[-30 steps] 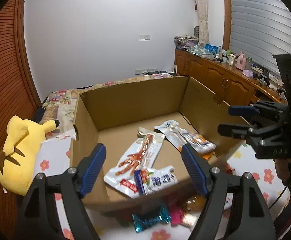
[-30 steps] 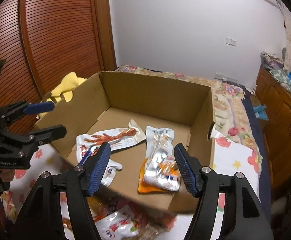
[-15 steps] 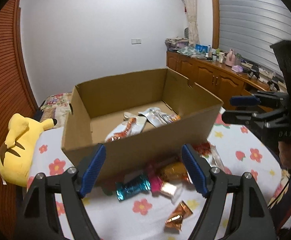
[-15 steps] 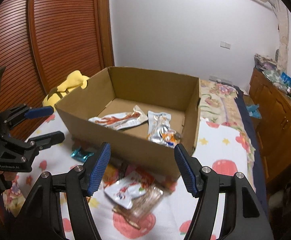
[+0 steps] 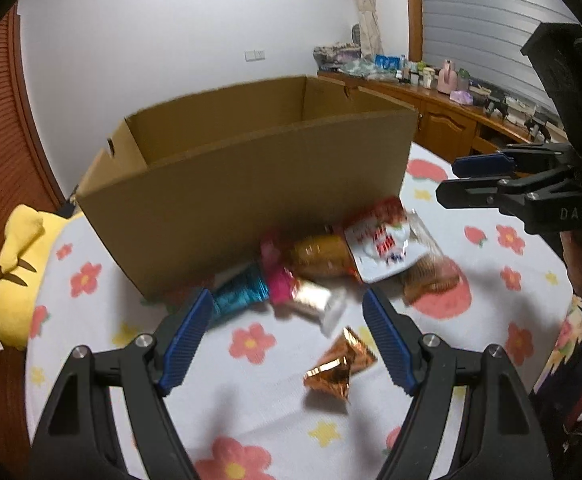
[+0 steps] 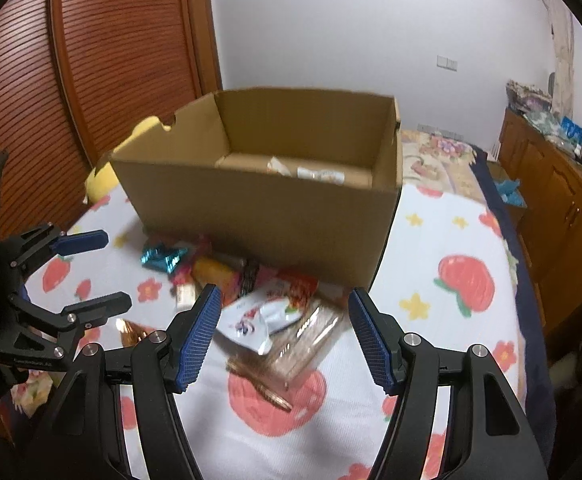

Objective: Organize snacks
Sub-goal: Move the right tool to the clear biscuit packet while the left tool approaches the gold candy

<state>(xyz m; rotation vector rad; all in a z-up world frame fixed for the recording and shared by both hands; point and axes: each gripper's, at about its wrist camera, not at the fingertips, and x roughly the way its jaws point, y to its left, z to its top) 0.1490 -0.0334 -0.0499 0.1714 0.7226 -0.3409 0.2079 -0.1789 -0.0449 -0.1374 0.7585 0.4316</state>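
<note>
Picking one snack from the pile is the step in hand, as I judge it, and it is best to take a loose piece at the edge first. The snacks [image 5: 331, 256] lie in a heap on the cloth [image 5: 251, 400], just beside the near wall of the box [image 5: 251, 184]; some touch that wall. The copper wrapper [image 5: 337, 364] lies apart from the heap and sits between the fingers of the left gripper [image 5: 287, 340], so it seems the easiest target. The left gripper has its fingers wide and holds nothing. The right gripper [image 6: 285, 334] is also wide and empty, above the white pouch [image 6: 263, 316] and the clear packet [image 6: 303, 340]. These two overlap, so closing on both together is a risk; I would grasp only the upper one, at its free edge. The foil wrappers look thin and may slip.

The box is open on top. In the right view a few packets [image 6: 315, 174] lie on its floor; how many, I cannot tell.
</note>
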